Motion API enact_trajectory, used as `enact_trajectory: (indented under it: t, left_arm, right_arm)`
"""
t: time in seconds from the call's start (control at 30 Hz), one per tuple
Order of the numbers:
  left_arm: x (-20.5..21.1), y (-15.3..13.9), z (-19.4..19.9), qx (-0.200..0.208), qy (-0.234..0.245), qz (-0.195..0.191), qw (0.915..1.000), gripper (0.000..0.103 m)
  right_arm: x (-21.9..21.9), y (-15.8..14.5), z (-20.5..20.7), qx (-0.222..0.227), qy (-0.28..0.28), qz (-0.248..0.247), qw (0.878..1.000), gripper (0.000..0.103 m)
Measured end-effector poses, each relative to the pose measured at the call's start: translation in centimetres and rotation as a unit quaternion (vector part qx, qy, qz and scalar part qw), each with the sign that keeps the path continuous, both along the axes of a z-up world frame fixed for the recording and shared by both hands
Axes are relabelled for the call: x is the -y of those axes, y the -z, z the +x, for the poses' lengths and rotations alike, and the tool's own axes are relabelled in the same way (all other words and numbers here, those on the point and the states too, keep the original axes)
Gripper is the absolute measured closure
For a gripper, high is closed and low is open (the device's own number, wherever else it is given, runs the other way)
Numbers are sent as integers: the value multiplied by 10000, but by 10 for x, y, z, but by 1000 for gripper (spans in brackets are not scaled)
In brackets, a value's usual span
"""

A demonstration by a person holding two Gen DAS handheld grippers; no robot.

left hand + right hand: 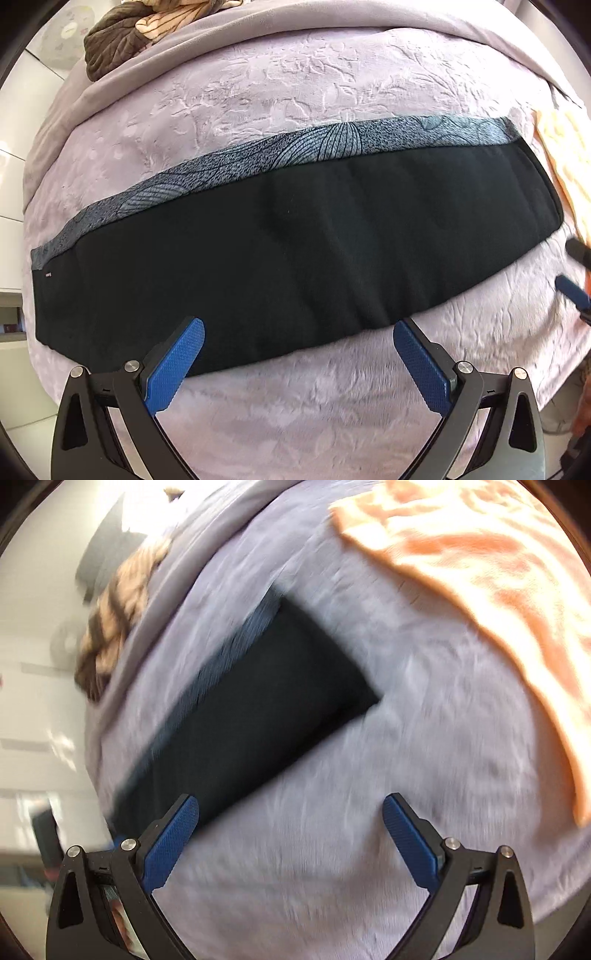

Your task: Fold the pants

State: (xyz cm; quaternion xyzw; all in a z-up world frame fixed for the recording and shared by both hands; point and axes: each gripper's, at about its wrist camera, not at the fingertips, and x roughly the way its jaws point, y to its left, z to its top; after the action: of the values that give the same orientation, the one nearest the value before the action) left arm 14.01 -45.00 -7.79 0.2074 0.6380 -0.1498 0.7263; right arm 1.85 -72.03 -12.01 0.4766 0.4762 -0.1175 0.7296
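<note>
Pants (280, 236), dark and already folded lengthwise into one long band, are lying flat across the middle of a bed covered by a lilac plush blanket (295, 92). A grey leaf-patterned strip (325, 142) is showing along their far edge, probably the under layer peeking out. The left gripper (298, 341) is hanging over the band's near edge, pointing down, its blue pads spread wide and holding nothing. The right gripper (291, 814) is hovering near the band's right end, jaws also wide and empty, seemingly so each hand can take a portion for a crosswise fold. The right view is smeared by motion, so the cloth's edge there is hard to read. A peach patterned cloth (480, 572) is lying toward the bed's right side, and a brown bundle (125, 33) is sitting at the far left corner, both cut off by the frame.
</note>
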Motion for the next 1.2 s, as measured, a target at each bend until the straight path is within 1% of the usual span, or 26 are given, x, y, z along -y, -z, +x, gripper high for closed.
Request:
enact_trajectory:
  t: [0.03,0.07,0.1,0.13,0.17,0.2,0.27,0.33,0.4,0.47,0.5,0.57,0.63,0.73,0.77,0.83,0.9,0.93,0.97,1.03,1.07,1.13,1.2]
  left_arm:
    - [1,1,2,24,-29,-5,10000,0]
    - [1,2,4,35,-57,-15,10000,0]
    - [2,4,6,38,-78,-22,10000,0]
    - [2,5,7,38,-100,-29,9999,0]
    - [1,6,9,27,-127,-44,9999,0]
    - [1,6,10,25,-144,-41,9999,0]
    - [1,4,10,92,-177,-54,9998,0]
    - [0,2,11,175,-199,-90,9996,0]
    - [-1,7,15,145,-180,-55,9997,0]
    - [-1,14,16,127,-186,60,9997,0]
    - [-3,15,18,119,-204,73,9997,0]
    - [-6,12,21,169,-264,-9,9995,0]
    - [-9,8,27,312,-265,-56,9991,0]
    - [-11,8,40,482,-191,-69,9986,0]
    - [-8,9,46,517,-177,-89,9985,0]
    - [-2,12,61,590,-225,-138,9979,0]
    - [4,16,75,740,-314,-223,9965,0]
    - [7,21,82,843,-351,-221,9956,0]
    - [10,29,88,911,-386,-140,9950,0]
    - [11,49,98,836,-409,12,9957,0]
    - [9,59,103,764,-445,-65,9961,0]
    - [5,62,106,821,-496,-214,9952,0]
    - [3,60,108,792,-420,-207,9958,0]
  right_arm:
    - [7,4,2,59,168,80,9998,22]
    - [12,8,4,30,294,153,9994,40]
    - [17,12,6,-11,394,226,9990,45]
    - [21,18,9,-5,503,365,9981,45]
    - [24,23,10,19,574,490,9971,49]
    - [25,27,12,-25,621,537,9966,61]
    - [26,28,8,70,657,600,9960,89]
    - [26,24,5,155,667,530,9962,91]
    - [24,27,1,32,637,447,9970,91]
    - [29,39,-13,-89,707,523,9961,91]
    - [31,41,-14,-114,751,597,9953,89]
    - [34,37,-19,-162,849,591,9945,78]
    - [34,22,-21,-165,824,310,9960,78]
    - [27,-2,-11,195,495,-39,9986,78]
    - [23,-6,-3,230,325,-124,9991,78]
    - [15,-10,16,162,-48,-409,9990,78]
    - [11,-7,32,106,-301,-575,9978,78]
    - [11,-3,37,48,-389,-649,9971,78]
    - [11,1,38,-25,-436,-695,9966,78]
    - [14,15,39,-151,-465,-716,9962,78]
    - [15,19,36,-151,-458,-693,9964,81]
    - [17,20,37,-118,-483,-744,9960,82]
    - [17,16,35,-104,-476,-763,9959,81]
